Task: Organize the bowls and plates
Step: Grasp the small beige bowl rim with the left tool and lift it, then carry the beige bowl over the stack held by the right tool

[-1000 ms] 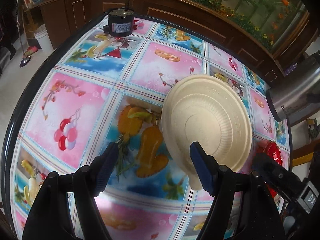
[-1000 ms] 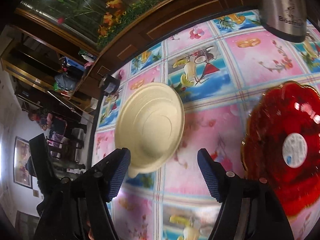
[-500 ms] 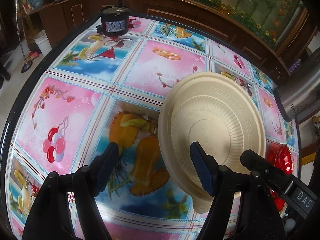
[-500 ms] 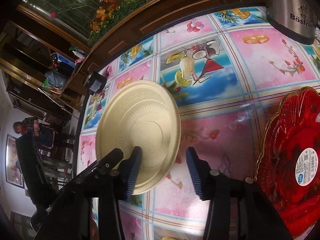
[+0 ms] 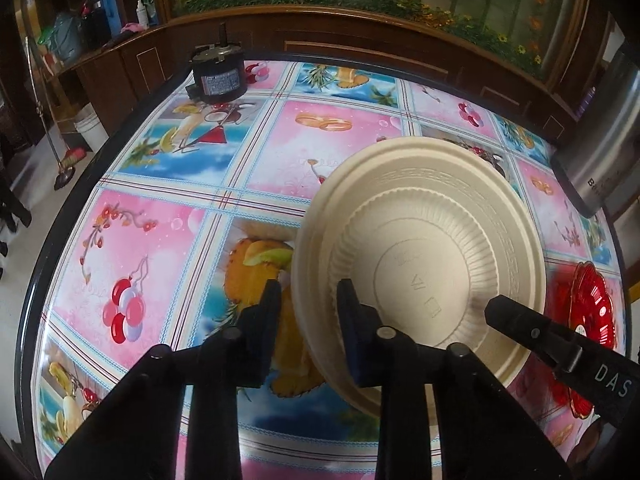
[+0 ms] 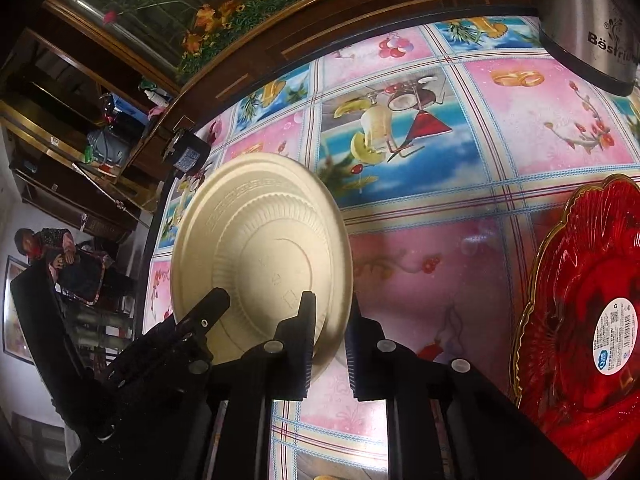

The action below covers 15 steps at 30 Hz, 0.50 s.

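Note:
A cream disposable plate [image 5: 420,240] hangs tilted above the table with its underside toward both cameras. Its left rim shows a double edge, so it may be two stacked plates. My left gripper [image 5: 308,306] is closing on the plate's near left rim, one pad on the underside and one outside the edge. My right gripper [image 6: 330,324] is closing on the plate [image 6: 256,232] at its lower right rim, which sits pinched between the pads. Each view also shows one of the other gripper's fingers [image 5: 520,324] [image 6: 208,312] against the plate.
A red plastic tray [image 6: 580,320] lies on the patterned tablecloth [image 5: 152,240] at the right. A steel pot [image 6: 592,20] stands at the back right and a small black motor [image 5: 218,76] at the back left. A person [image 6: 52,256] sits beyond the table's left edge.
Both grippers' jaws have drawn in from wide apart onto the plate's rim. The plate now fills more of each view.

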Motion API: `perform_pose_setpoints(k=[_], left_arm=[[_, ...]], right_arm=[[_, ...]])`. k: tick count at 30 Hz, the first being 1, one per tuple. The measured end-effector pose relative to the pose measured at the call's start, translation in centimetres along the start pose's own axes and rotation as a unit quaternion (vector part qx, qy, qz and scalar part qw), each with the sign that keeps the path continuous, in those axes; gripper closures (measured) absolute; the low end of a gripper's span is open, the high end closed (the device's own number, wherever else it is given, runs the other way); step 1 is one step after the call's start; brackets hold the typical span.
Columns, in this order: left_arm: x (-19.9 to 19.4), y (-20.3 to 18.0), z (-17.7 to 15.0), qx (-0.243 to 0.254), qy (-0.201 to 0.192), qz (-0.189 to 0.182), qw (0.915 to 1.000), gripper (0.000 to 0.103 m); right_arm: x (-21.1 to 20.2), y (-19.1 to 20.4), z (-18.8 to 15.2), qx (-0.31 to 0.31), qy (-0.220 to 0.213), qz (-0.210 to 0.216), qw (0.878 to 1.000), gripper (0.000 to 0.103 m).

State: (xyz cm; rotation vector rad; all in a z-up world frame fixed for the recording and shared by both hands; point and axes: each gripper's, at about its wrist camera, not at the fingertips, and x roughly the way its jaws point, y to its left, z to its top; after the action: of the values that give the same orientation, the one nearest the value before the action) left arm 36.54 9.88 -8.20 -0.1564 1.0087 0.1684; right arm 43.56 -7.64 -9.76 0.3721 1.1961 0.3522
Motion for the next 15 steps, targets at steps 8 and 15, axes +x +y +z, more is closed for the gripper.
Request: perform_pose_setpoints(k=[8,15], left_arm=[[-0.29,-0.34,-0.17,0.009,-0.005,0.005,0.9999,0.088],[-0.64,-0.43,-0.56,0.015,-0.006,0.004,0.9999,0.088]], right_arm=[[-0.11,0.08,-0.31,-0.004,0.001,0.003,1.0,0.09],[-0.22,-0.12,-0.59,-0.001,0.004,0.006,1.0,0.09]])
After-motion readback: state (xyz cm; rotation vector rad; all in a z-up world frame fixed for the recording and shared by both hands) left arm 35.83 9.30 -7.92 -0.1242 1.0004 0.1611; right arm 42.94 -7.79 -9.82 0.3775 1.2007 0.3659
